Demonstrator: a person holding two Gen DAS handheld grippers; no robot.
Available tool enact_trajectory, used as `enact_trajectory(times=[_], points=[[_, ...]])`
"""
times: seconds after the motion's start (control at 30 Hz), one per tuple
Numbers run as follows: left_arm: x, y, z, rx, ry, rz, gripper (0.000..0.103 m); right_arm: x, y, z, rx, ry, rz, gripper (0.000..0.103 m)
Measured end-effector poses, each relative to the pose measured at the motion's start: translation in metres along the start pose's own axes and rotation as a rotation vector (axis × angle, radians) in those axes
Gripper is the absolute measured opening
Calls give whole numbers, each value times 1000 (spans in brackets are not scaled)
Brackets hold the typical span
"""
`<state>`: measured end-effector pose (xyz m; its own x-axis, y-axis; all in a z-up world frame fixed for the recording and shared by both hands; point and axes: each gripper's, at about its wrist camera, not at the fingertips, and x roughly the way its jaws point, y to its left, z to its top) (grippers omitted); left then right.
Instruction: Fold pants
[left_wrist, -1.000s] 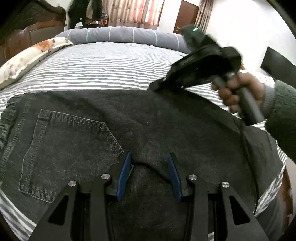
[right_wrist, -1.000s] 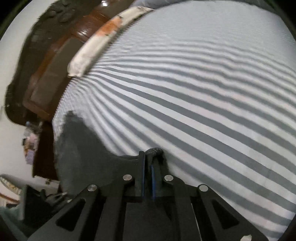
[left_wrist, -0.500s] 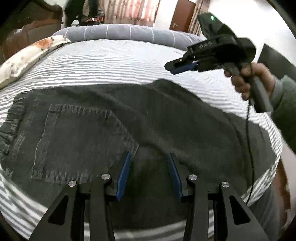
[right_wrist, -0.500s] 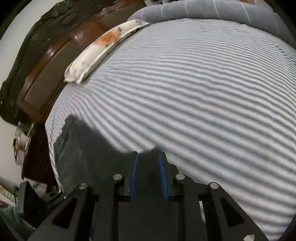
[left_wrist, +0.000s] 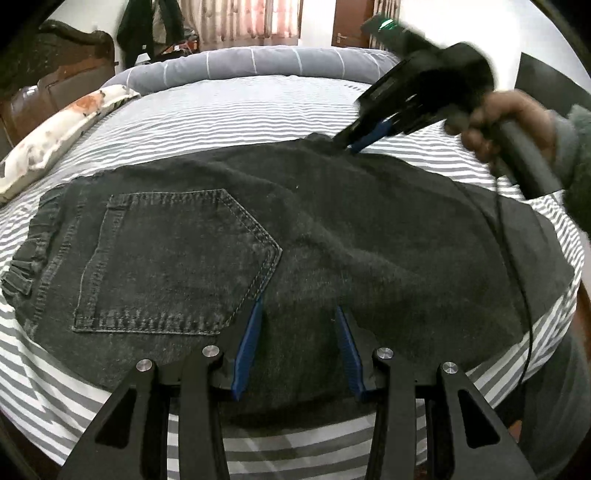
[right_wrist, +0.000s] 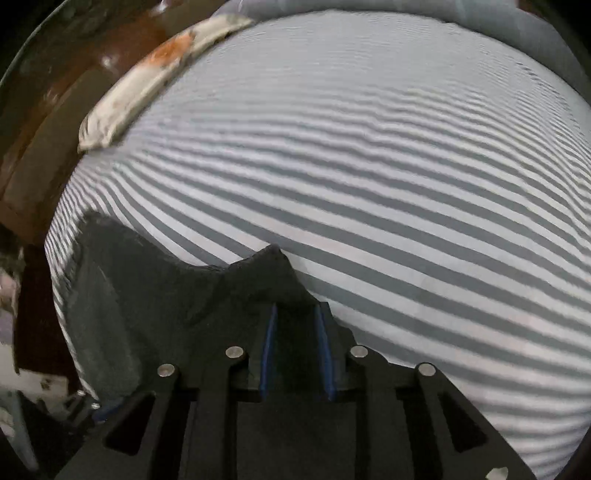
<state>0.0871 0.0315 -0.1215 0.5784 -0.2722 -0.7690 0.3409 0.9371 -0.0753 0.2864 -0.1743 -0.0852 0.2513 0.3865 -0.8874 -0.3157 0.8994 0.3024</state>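
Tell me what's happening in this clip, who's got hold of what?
A person holding a gripper in each hand is working on dark jeans spread on a striped bed, back pocket facing up. The left gripper is open, low over the near edge of the fabric. The right gripper, gripped by the right hand, sits at the far edge with its fingers apart around a raised peak of denim, not yet clamped.

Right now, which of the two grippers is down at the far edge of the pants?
The right gripper, held in the person's hand: its open tips are at the pants' far edge. The left gripper is open over the near side, beside the back pocket.
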Motion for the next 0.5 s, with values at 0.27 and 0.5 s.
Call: enact_trajectory(times=[0.27, 0.5], points=[[-8, -10, -13, 43, 8, 31, 43, -124, -72, -111, 291, -167, 94, 45], [-34, -18, -2, 28, -22, -4, 43, -187, -167, -278, 669, -279, 57, 45]])
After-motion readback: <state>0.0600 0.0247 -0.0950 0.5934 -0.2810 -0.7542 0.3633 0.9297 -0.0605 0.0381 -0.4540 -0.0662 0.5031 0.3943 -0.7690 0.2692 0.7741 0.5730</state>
